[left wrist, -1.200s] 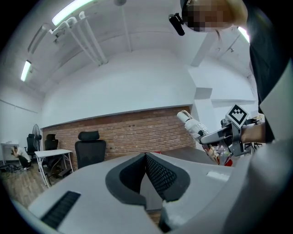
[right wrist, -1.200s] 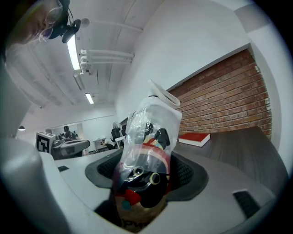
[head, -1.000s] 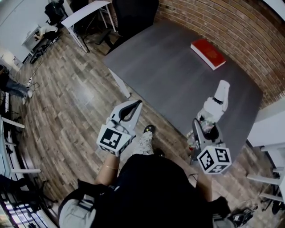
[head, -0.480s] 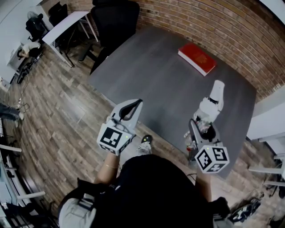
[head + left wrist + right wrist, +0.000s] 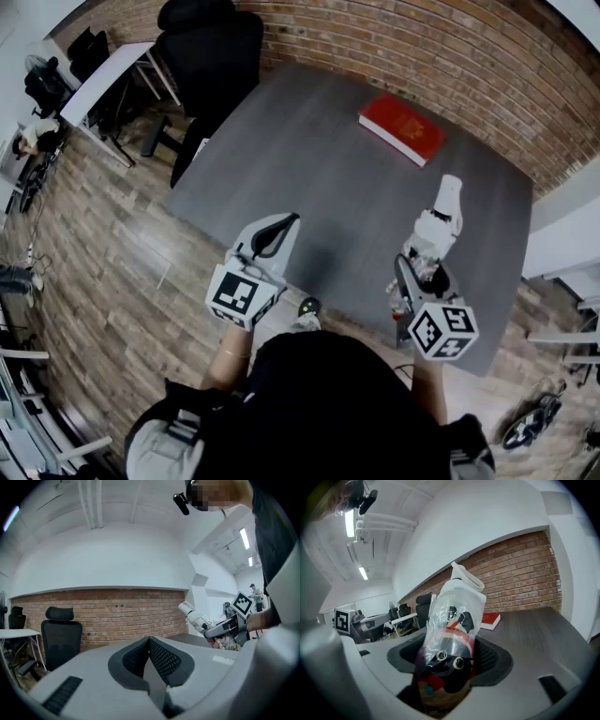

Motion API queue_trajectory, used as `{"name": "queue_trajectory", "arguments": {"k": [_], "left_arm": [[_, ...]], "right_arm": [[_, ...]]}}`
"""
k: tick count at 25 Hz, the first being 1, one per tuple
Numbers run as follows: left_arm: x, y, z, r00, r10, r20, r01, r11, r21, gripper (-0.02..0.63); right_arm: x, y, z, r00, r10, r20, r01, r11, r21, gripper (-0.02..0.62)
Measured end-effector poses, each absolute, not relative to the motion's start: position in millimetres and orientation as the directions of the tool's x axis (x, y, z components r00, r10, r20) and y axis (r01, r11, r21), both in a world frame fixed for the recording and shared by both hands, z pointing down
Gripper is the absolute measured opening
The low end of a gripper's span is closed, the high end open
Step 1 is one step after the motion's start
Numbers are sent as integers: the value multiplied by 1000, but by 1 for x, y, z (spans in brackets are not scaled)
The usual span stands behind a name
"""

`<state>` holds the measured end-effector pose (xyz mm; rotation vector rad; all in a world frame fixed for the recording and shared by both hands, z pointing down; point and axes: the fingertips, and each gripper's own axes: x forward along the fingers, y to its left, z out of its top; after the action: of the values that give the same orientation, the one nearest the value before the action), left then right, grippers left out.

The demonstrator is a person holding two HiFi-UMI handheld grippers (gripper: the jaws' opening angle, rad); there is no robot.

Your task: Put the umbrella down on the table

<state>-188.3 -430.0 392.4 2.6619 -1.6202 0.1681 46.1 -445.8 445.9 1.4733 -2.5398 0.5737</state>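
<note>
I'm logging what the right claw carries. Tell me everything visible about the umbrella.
The umbrella is folded short, wrapped in clear crinkled plastic, printed in black and red with cartoon eyes, its white end pointing away. The right claw is shut on its near end, holding it over the grey table, apparently clear of it.

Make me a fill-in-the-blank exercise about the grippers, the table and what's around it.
1. The right gripper is shut on the umbrella, while the left gripper, jaws together, holds ____.
2. The book lying on the table is ____.
3. The office chair beside the table is ____.

Missing words: nothing; red; black.
</note>
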Motion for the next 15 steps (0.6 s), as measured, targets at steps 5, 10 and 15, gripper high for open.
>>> {"name": "queue_trajectory", "arguments": {"k": [5,10,15], "left_arm": [[-197,-453,397,489,-866,100,-869,-494,-34,-3],[-203,-470,401,521,-848,97,-851,-525,-17,-3],[-208,-482,403,544,-834,92,-837,-547,-17,-3]], "right_arm": [[38,-459,461,-464,-813,351,-884,399,-245,293],[32,-468,471,-426,-819,384,-903,356,-242,293],[32,-474,488,-389,-821,418,-919,313,-240,293]]}}
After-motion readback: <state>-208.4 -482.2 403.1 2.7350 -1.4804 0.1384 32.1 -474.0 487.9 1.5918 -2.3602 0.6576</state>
